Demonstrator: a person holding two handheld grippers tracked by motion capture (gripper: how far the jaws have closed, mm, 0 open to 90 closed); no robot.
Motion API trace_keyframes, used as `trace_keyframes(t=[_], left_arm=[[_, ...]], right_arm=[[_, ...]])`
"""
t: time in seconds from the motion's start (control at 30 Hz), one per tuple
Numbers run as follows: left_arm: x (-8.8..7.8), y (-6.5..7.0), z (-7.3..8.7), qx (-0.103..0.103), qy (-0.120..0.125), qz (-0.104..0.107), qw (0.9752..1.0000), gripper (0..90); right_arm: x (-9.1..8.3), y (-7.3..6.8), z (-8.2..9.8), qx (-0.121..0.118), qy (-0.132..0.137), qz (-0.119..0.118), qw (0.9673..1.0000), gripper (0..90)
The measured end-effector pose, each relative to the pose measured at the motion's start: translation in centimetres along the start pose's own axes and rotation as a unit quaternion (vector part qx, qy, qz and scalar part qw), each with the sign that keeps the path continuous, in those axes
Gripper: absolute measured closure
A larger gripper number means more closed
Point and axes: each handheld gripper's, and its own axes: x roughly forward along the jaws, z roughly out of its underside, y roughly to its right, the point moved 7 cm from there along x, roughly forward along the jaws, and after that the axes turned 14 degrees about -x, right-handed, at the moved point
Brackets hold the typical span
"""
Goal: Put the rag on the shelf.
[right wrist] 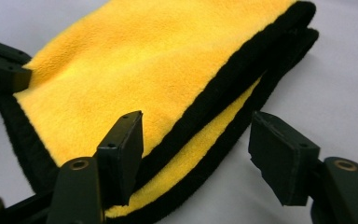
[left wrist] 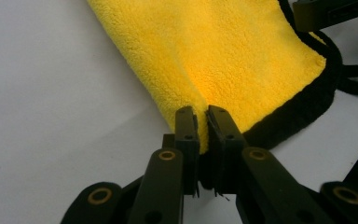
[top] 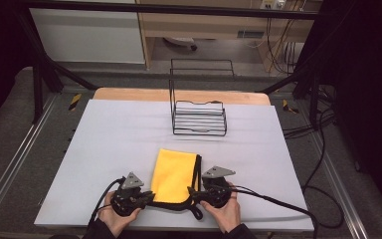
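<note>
A folded yellow cloth (top: 171, 174) with black edging lies on the near middle of the pale mat (top: 119, 139). My left gripper (top: 150, 198) is at the cloth's near left corner. In the left gripper view its jaws (left wrist: 203, 122) are shut on a pinch of the yellow cloth (left wrist: 223, 46). My right gripper (top: 193, 193) is at the near right corner. In the right gripper view it (right wrist: 198, 144) stands open, its jaws astride the cloth's (right wrist: 135, 70) layered black-edged corner without pressing on it. The left gripper's jaw (right wrist: 4, 65) shows at the far side there.
A black wire rack (top: 199, 117) stands upright at the back middle of the mat. Cables (top: 278, 201) trail off to the right from the right gripper. The mat's near edge is just under the person's hands (top: 224, 214).
</note>
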Motion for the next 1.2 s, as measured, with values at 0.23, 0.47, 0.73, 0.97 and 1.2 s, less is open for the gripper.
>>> trace_keyframes(t=[0.23,0.47,0.73,0.97,1.2], left_arm=[[-0.2,-1.5,-2.3,-0.001,0.024,0.000,0.9997,68.0],[1.7,-2.4,-2.3,-0.008,-0.004,0.005,0.9999,70.8],[1.4,-1.8,-1.7,-0.020,-0.013,0.000,0.9997,85.9],[1.1,-1.2,-1.2,-0.014,-0.013,-0.003,0.9998,86.8],[0.9,-1.2,-1.4,0.003,0.000,-0.009,1.0000,84.5]], right_arm=[[0.8,0.1,0.4,0.010,-0.013,-0.004,0.9999,37.9],[1.0,-0.2,0.4,0.026,-0.013,-0.021,0.9993,59.6],[1.2,0.0,0.0,0.028,-0.001,-0.034,0.9991,77.9],[1.5,0.6,-0.4,0.009,0.004,-0.049,0.9988,79.1],[1.1,0.7,-0.6,-0.007,0.010,-0.043,0.9990,68.5]])
